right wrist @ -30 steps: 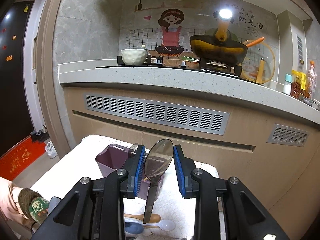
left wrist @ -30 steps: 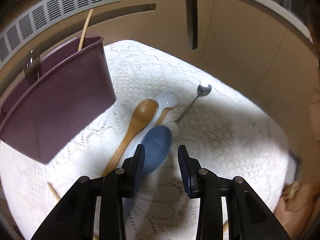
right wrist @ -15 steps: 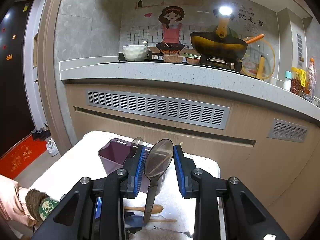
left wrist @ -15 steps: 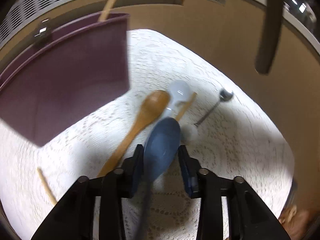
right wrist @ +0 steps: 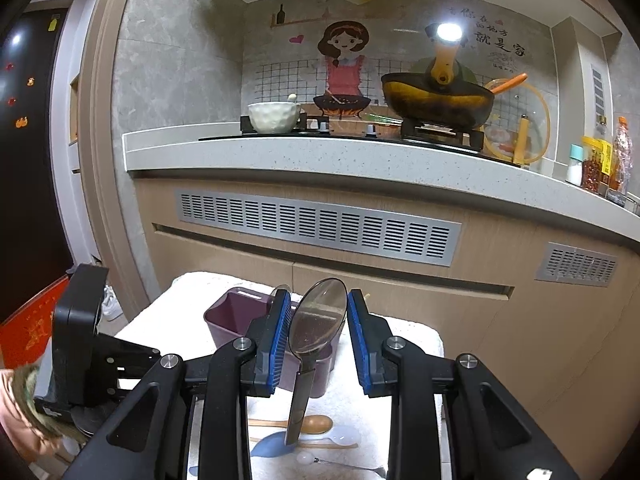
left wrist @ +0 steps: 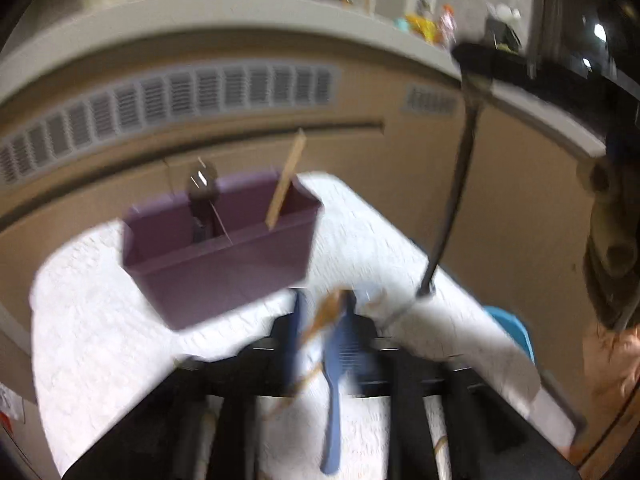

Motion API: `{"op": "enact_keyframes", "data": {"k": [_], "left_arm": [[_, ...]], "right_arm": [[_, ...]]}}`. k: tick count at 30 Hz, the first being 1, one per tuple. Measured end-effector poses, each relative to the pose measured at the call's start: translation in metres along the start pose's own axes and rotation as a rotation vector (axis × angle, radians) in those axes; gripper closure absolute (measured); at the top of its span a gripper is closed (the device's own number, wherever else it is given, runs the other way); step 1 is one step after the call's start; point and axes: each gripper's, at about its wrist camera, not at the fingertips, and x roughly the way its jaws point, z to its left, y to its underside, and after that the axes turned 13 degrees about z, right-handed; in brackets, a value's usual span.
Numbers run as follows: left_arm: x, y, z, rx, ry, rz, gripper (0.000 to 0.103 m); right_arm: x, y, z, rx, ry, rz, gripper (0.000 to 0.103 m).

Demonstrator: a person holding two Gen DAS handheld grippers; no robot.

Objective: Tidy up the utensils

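Observation:
My right gripper [right wrist: 318,334] is shut on a dark translucent spoon [right wrist: 318,322], held upright well above the table, bowl up, handle hanging down. The purple utensil holder [right wrist: 236,318] stands behind it with utensils inside; it also shows in the blurred left wrist view [left wrist: 224,252]. My left gripper [left wrist: 322,312] is raised and tilted up; its jaws are narrow with blurred blue and brown shapes between them. On the white cloth lie a blue spoon [right wrist: 266,446], a wooden spoon [right wrist: 316,424], a white spoon [right wrist: 340,436] and a small metal spoon [right wrist: 348,467].
The kitchen counter [right wrist: 360,160] with a vented panel [right wrist: 316,226] rises behind the table. The left gripper's body [right wrist: 80,332] is at the left of the right wrist view. The dark spoon's handle [left wrist: 452,208] hangs at the right of the left wrist view.
My left gripper closed in around the blue spoon's bowl, then swung up fast, so its view is blurred and faces the holder. The right gripper stayed almost still with its spoon.

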Motion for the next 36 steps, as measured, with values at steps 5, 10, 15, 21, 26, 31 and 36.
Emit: {"op": "enact_keyframes", "data": {"k": [5,10,15,21,26,31,36], "left_arm": [[0.043,0.019,-0.022,0.059,0.014,0.084,0.018],[0.089,0.016,-0.034,0.032,-0.077,0.156,0.056],[0.119,0.017,-0.025,-0.032,-0.073,0.180,0.063],[0.126,0.020,-0.043,0.016,-0.125,0.196,0.050],[0.111,0.030,-0.024,-0.115,-0.102,0.141,0.070],[0.066,0.037,-0.014,-0.170,-0.129,0.019,0.074],[-0.045,-0.001,-0.004,-0.149,-0.150,-0.268,0.090]], "right_arm": [[0.010,0.010,-0.006,0.012,0.001,0.036,0.076],[0.014,0.019,-0.014,0.035,0.003,0.056,0.076],[0.019,0.027,-0.023,0.052,-0.007,0.067,0.076],[0.030,0.035,-0.030,0.083,-0.018,0.092,0.076],[0.029,0.041,-0.028,0.082,-0.011,0.101,0.076],[0.022,0.040,-0.028,0.081,-0.004,0.092,0.076],[-0.008,0.009,-0.024,0.064,0.003,-0.024,0.076]]}}
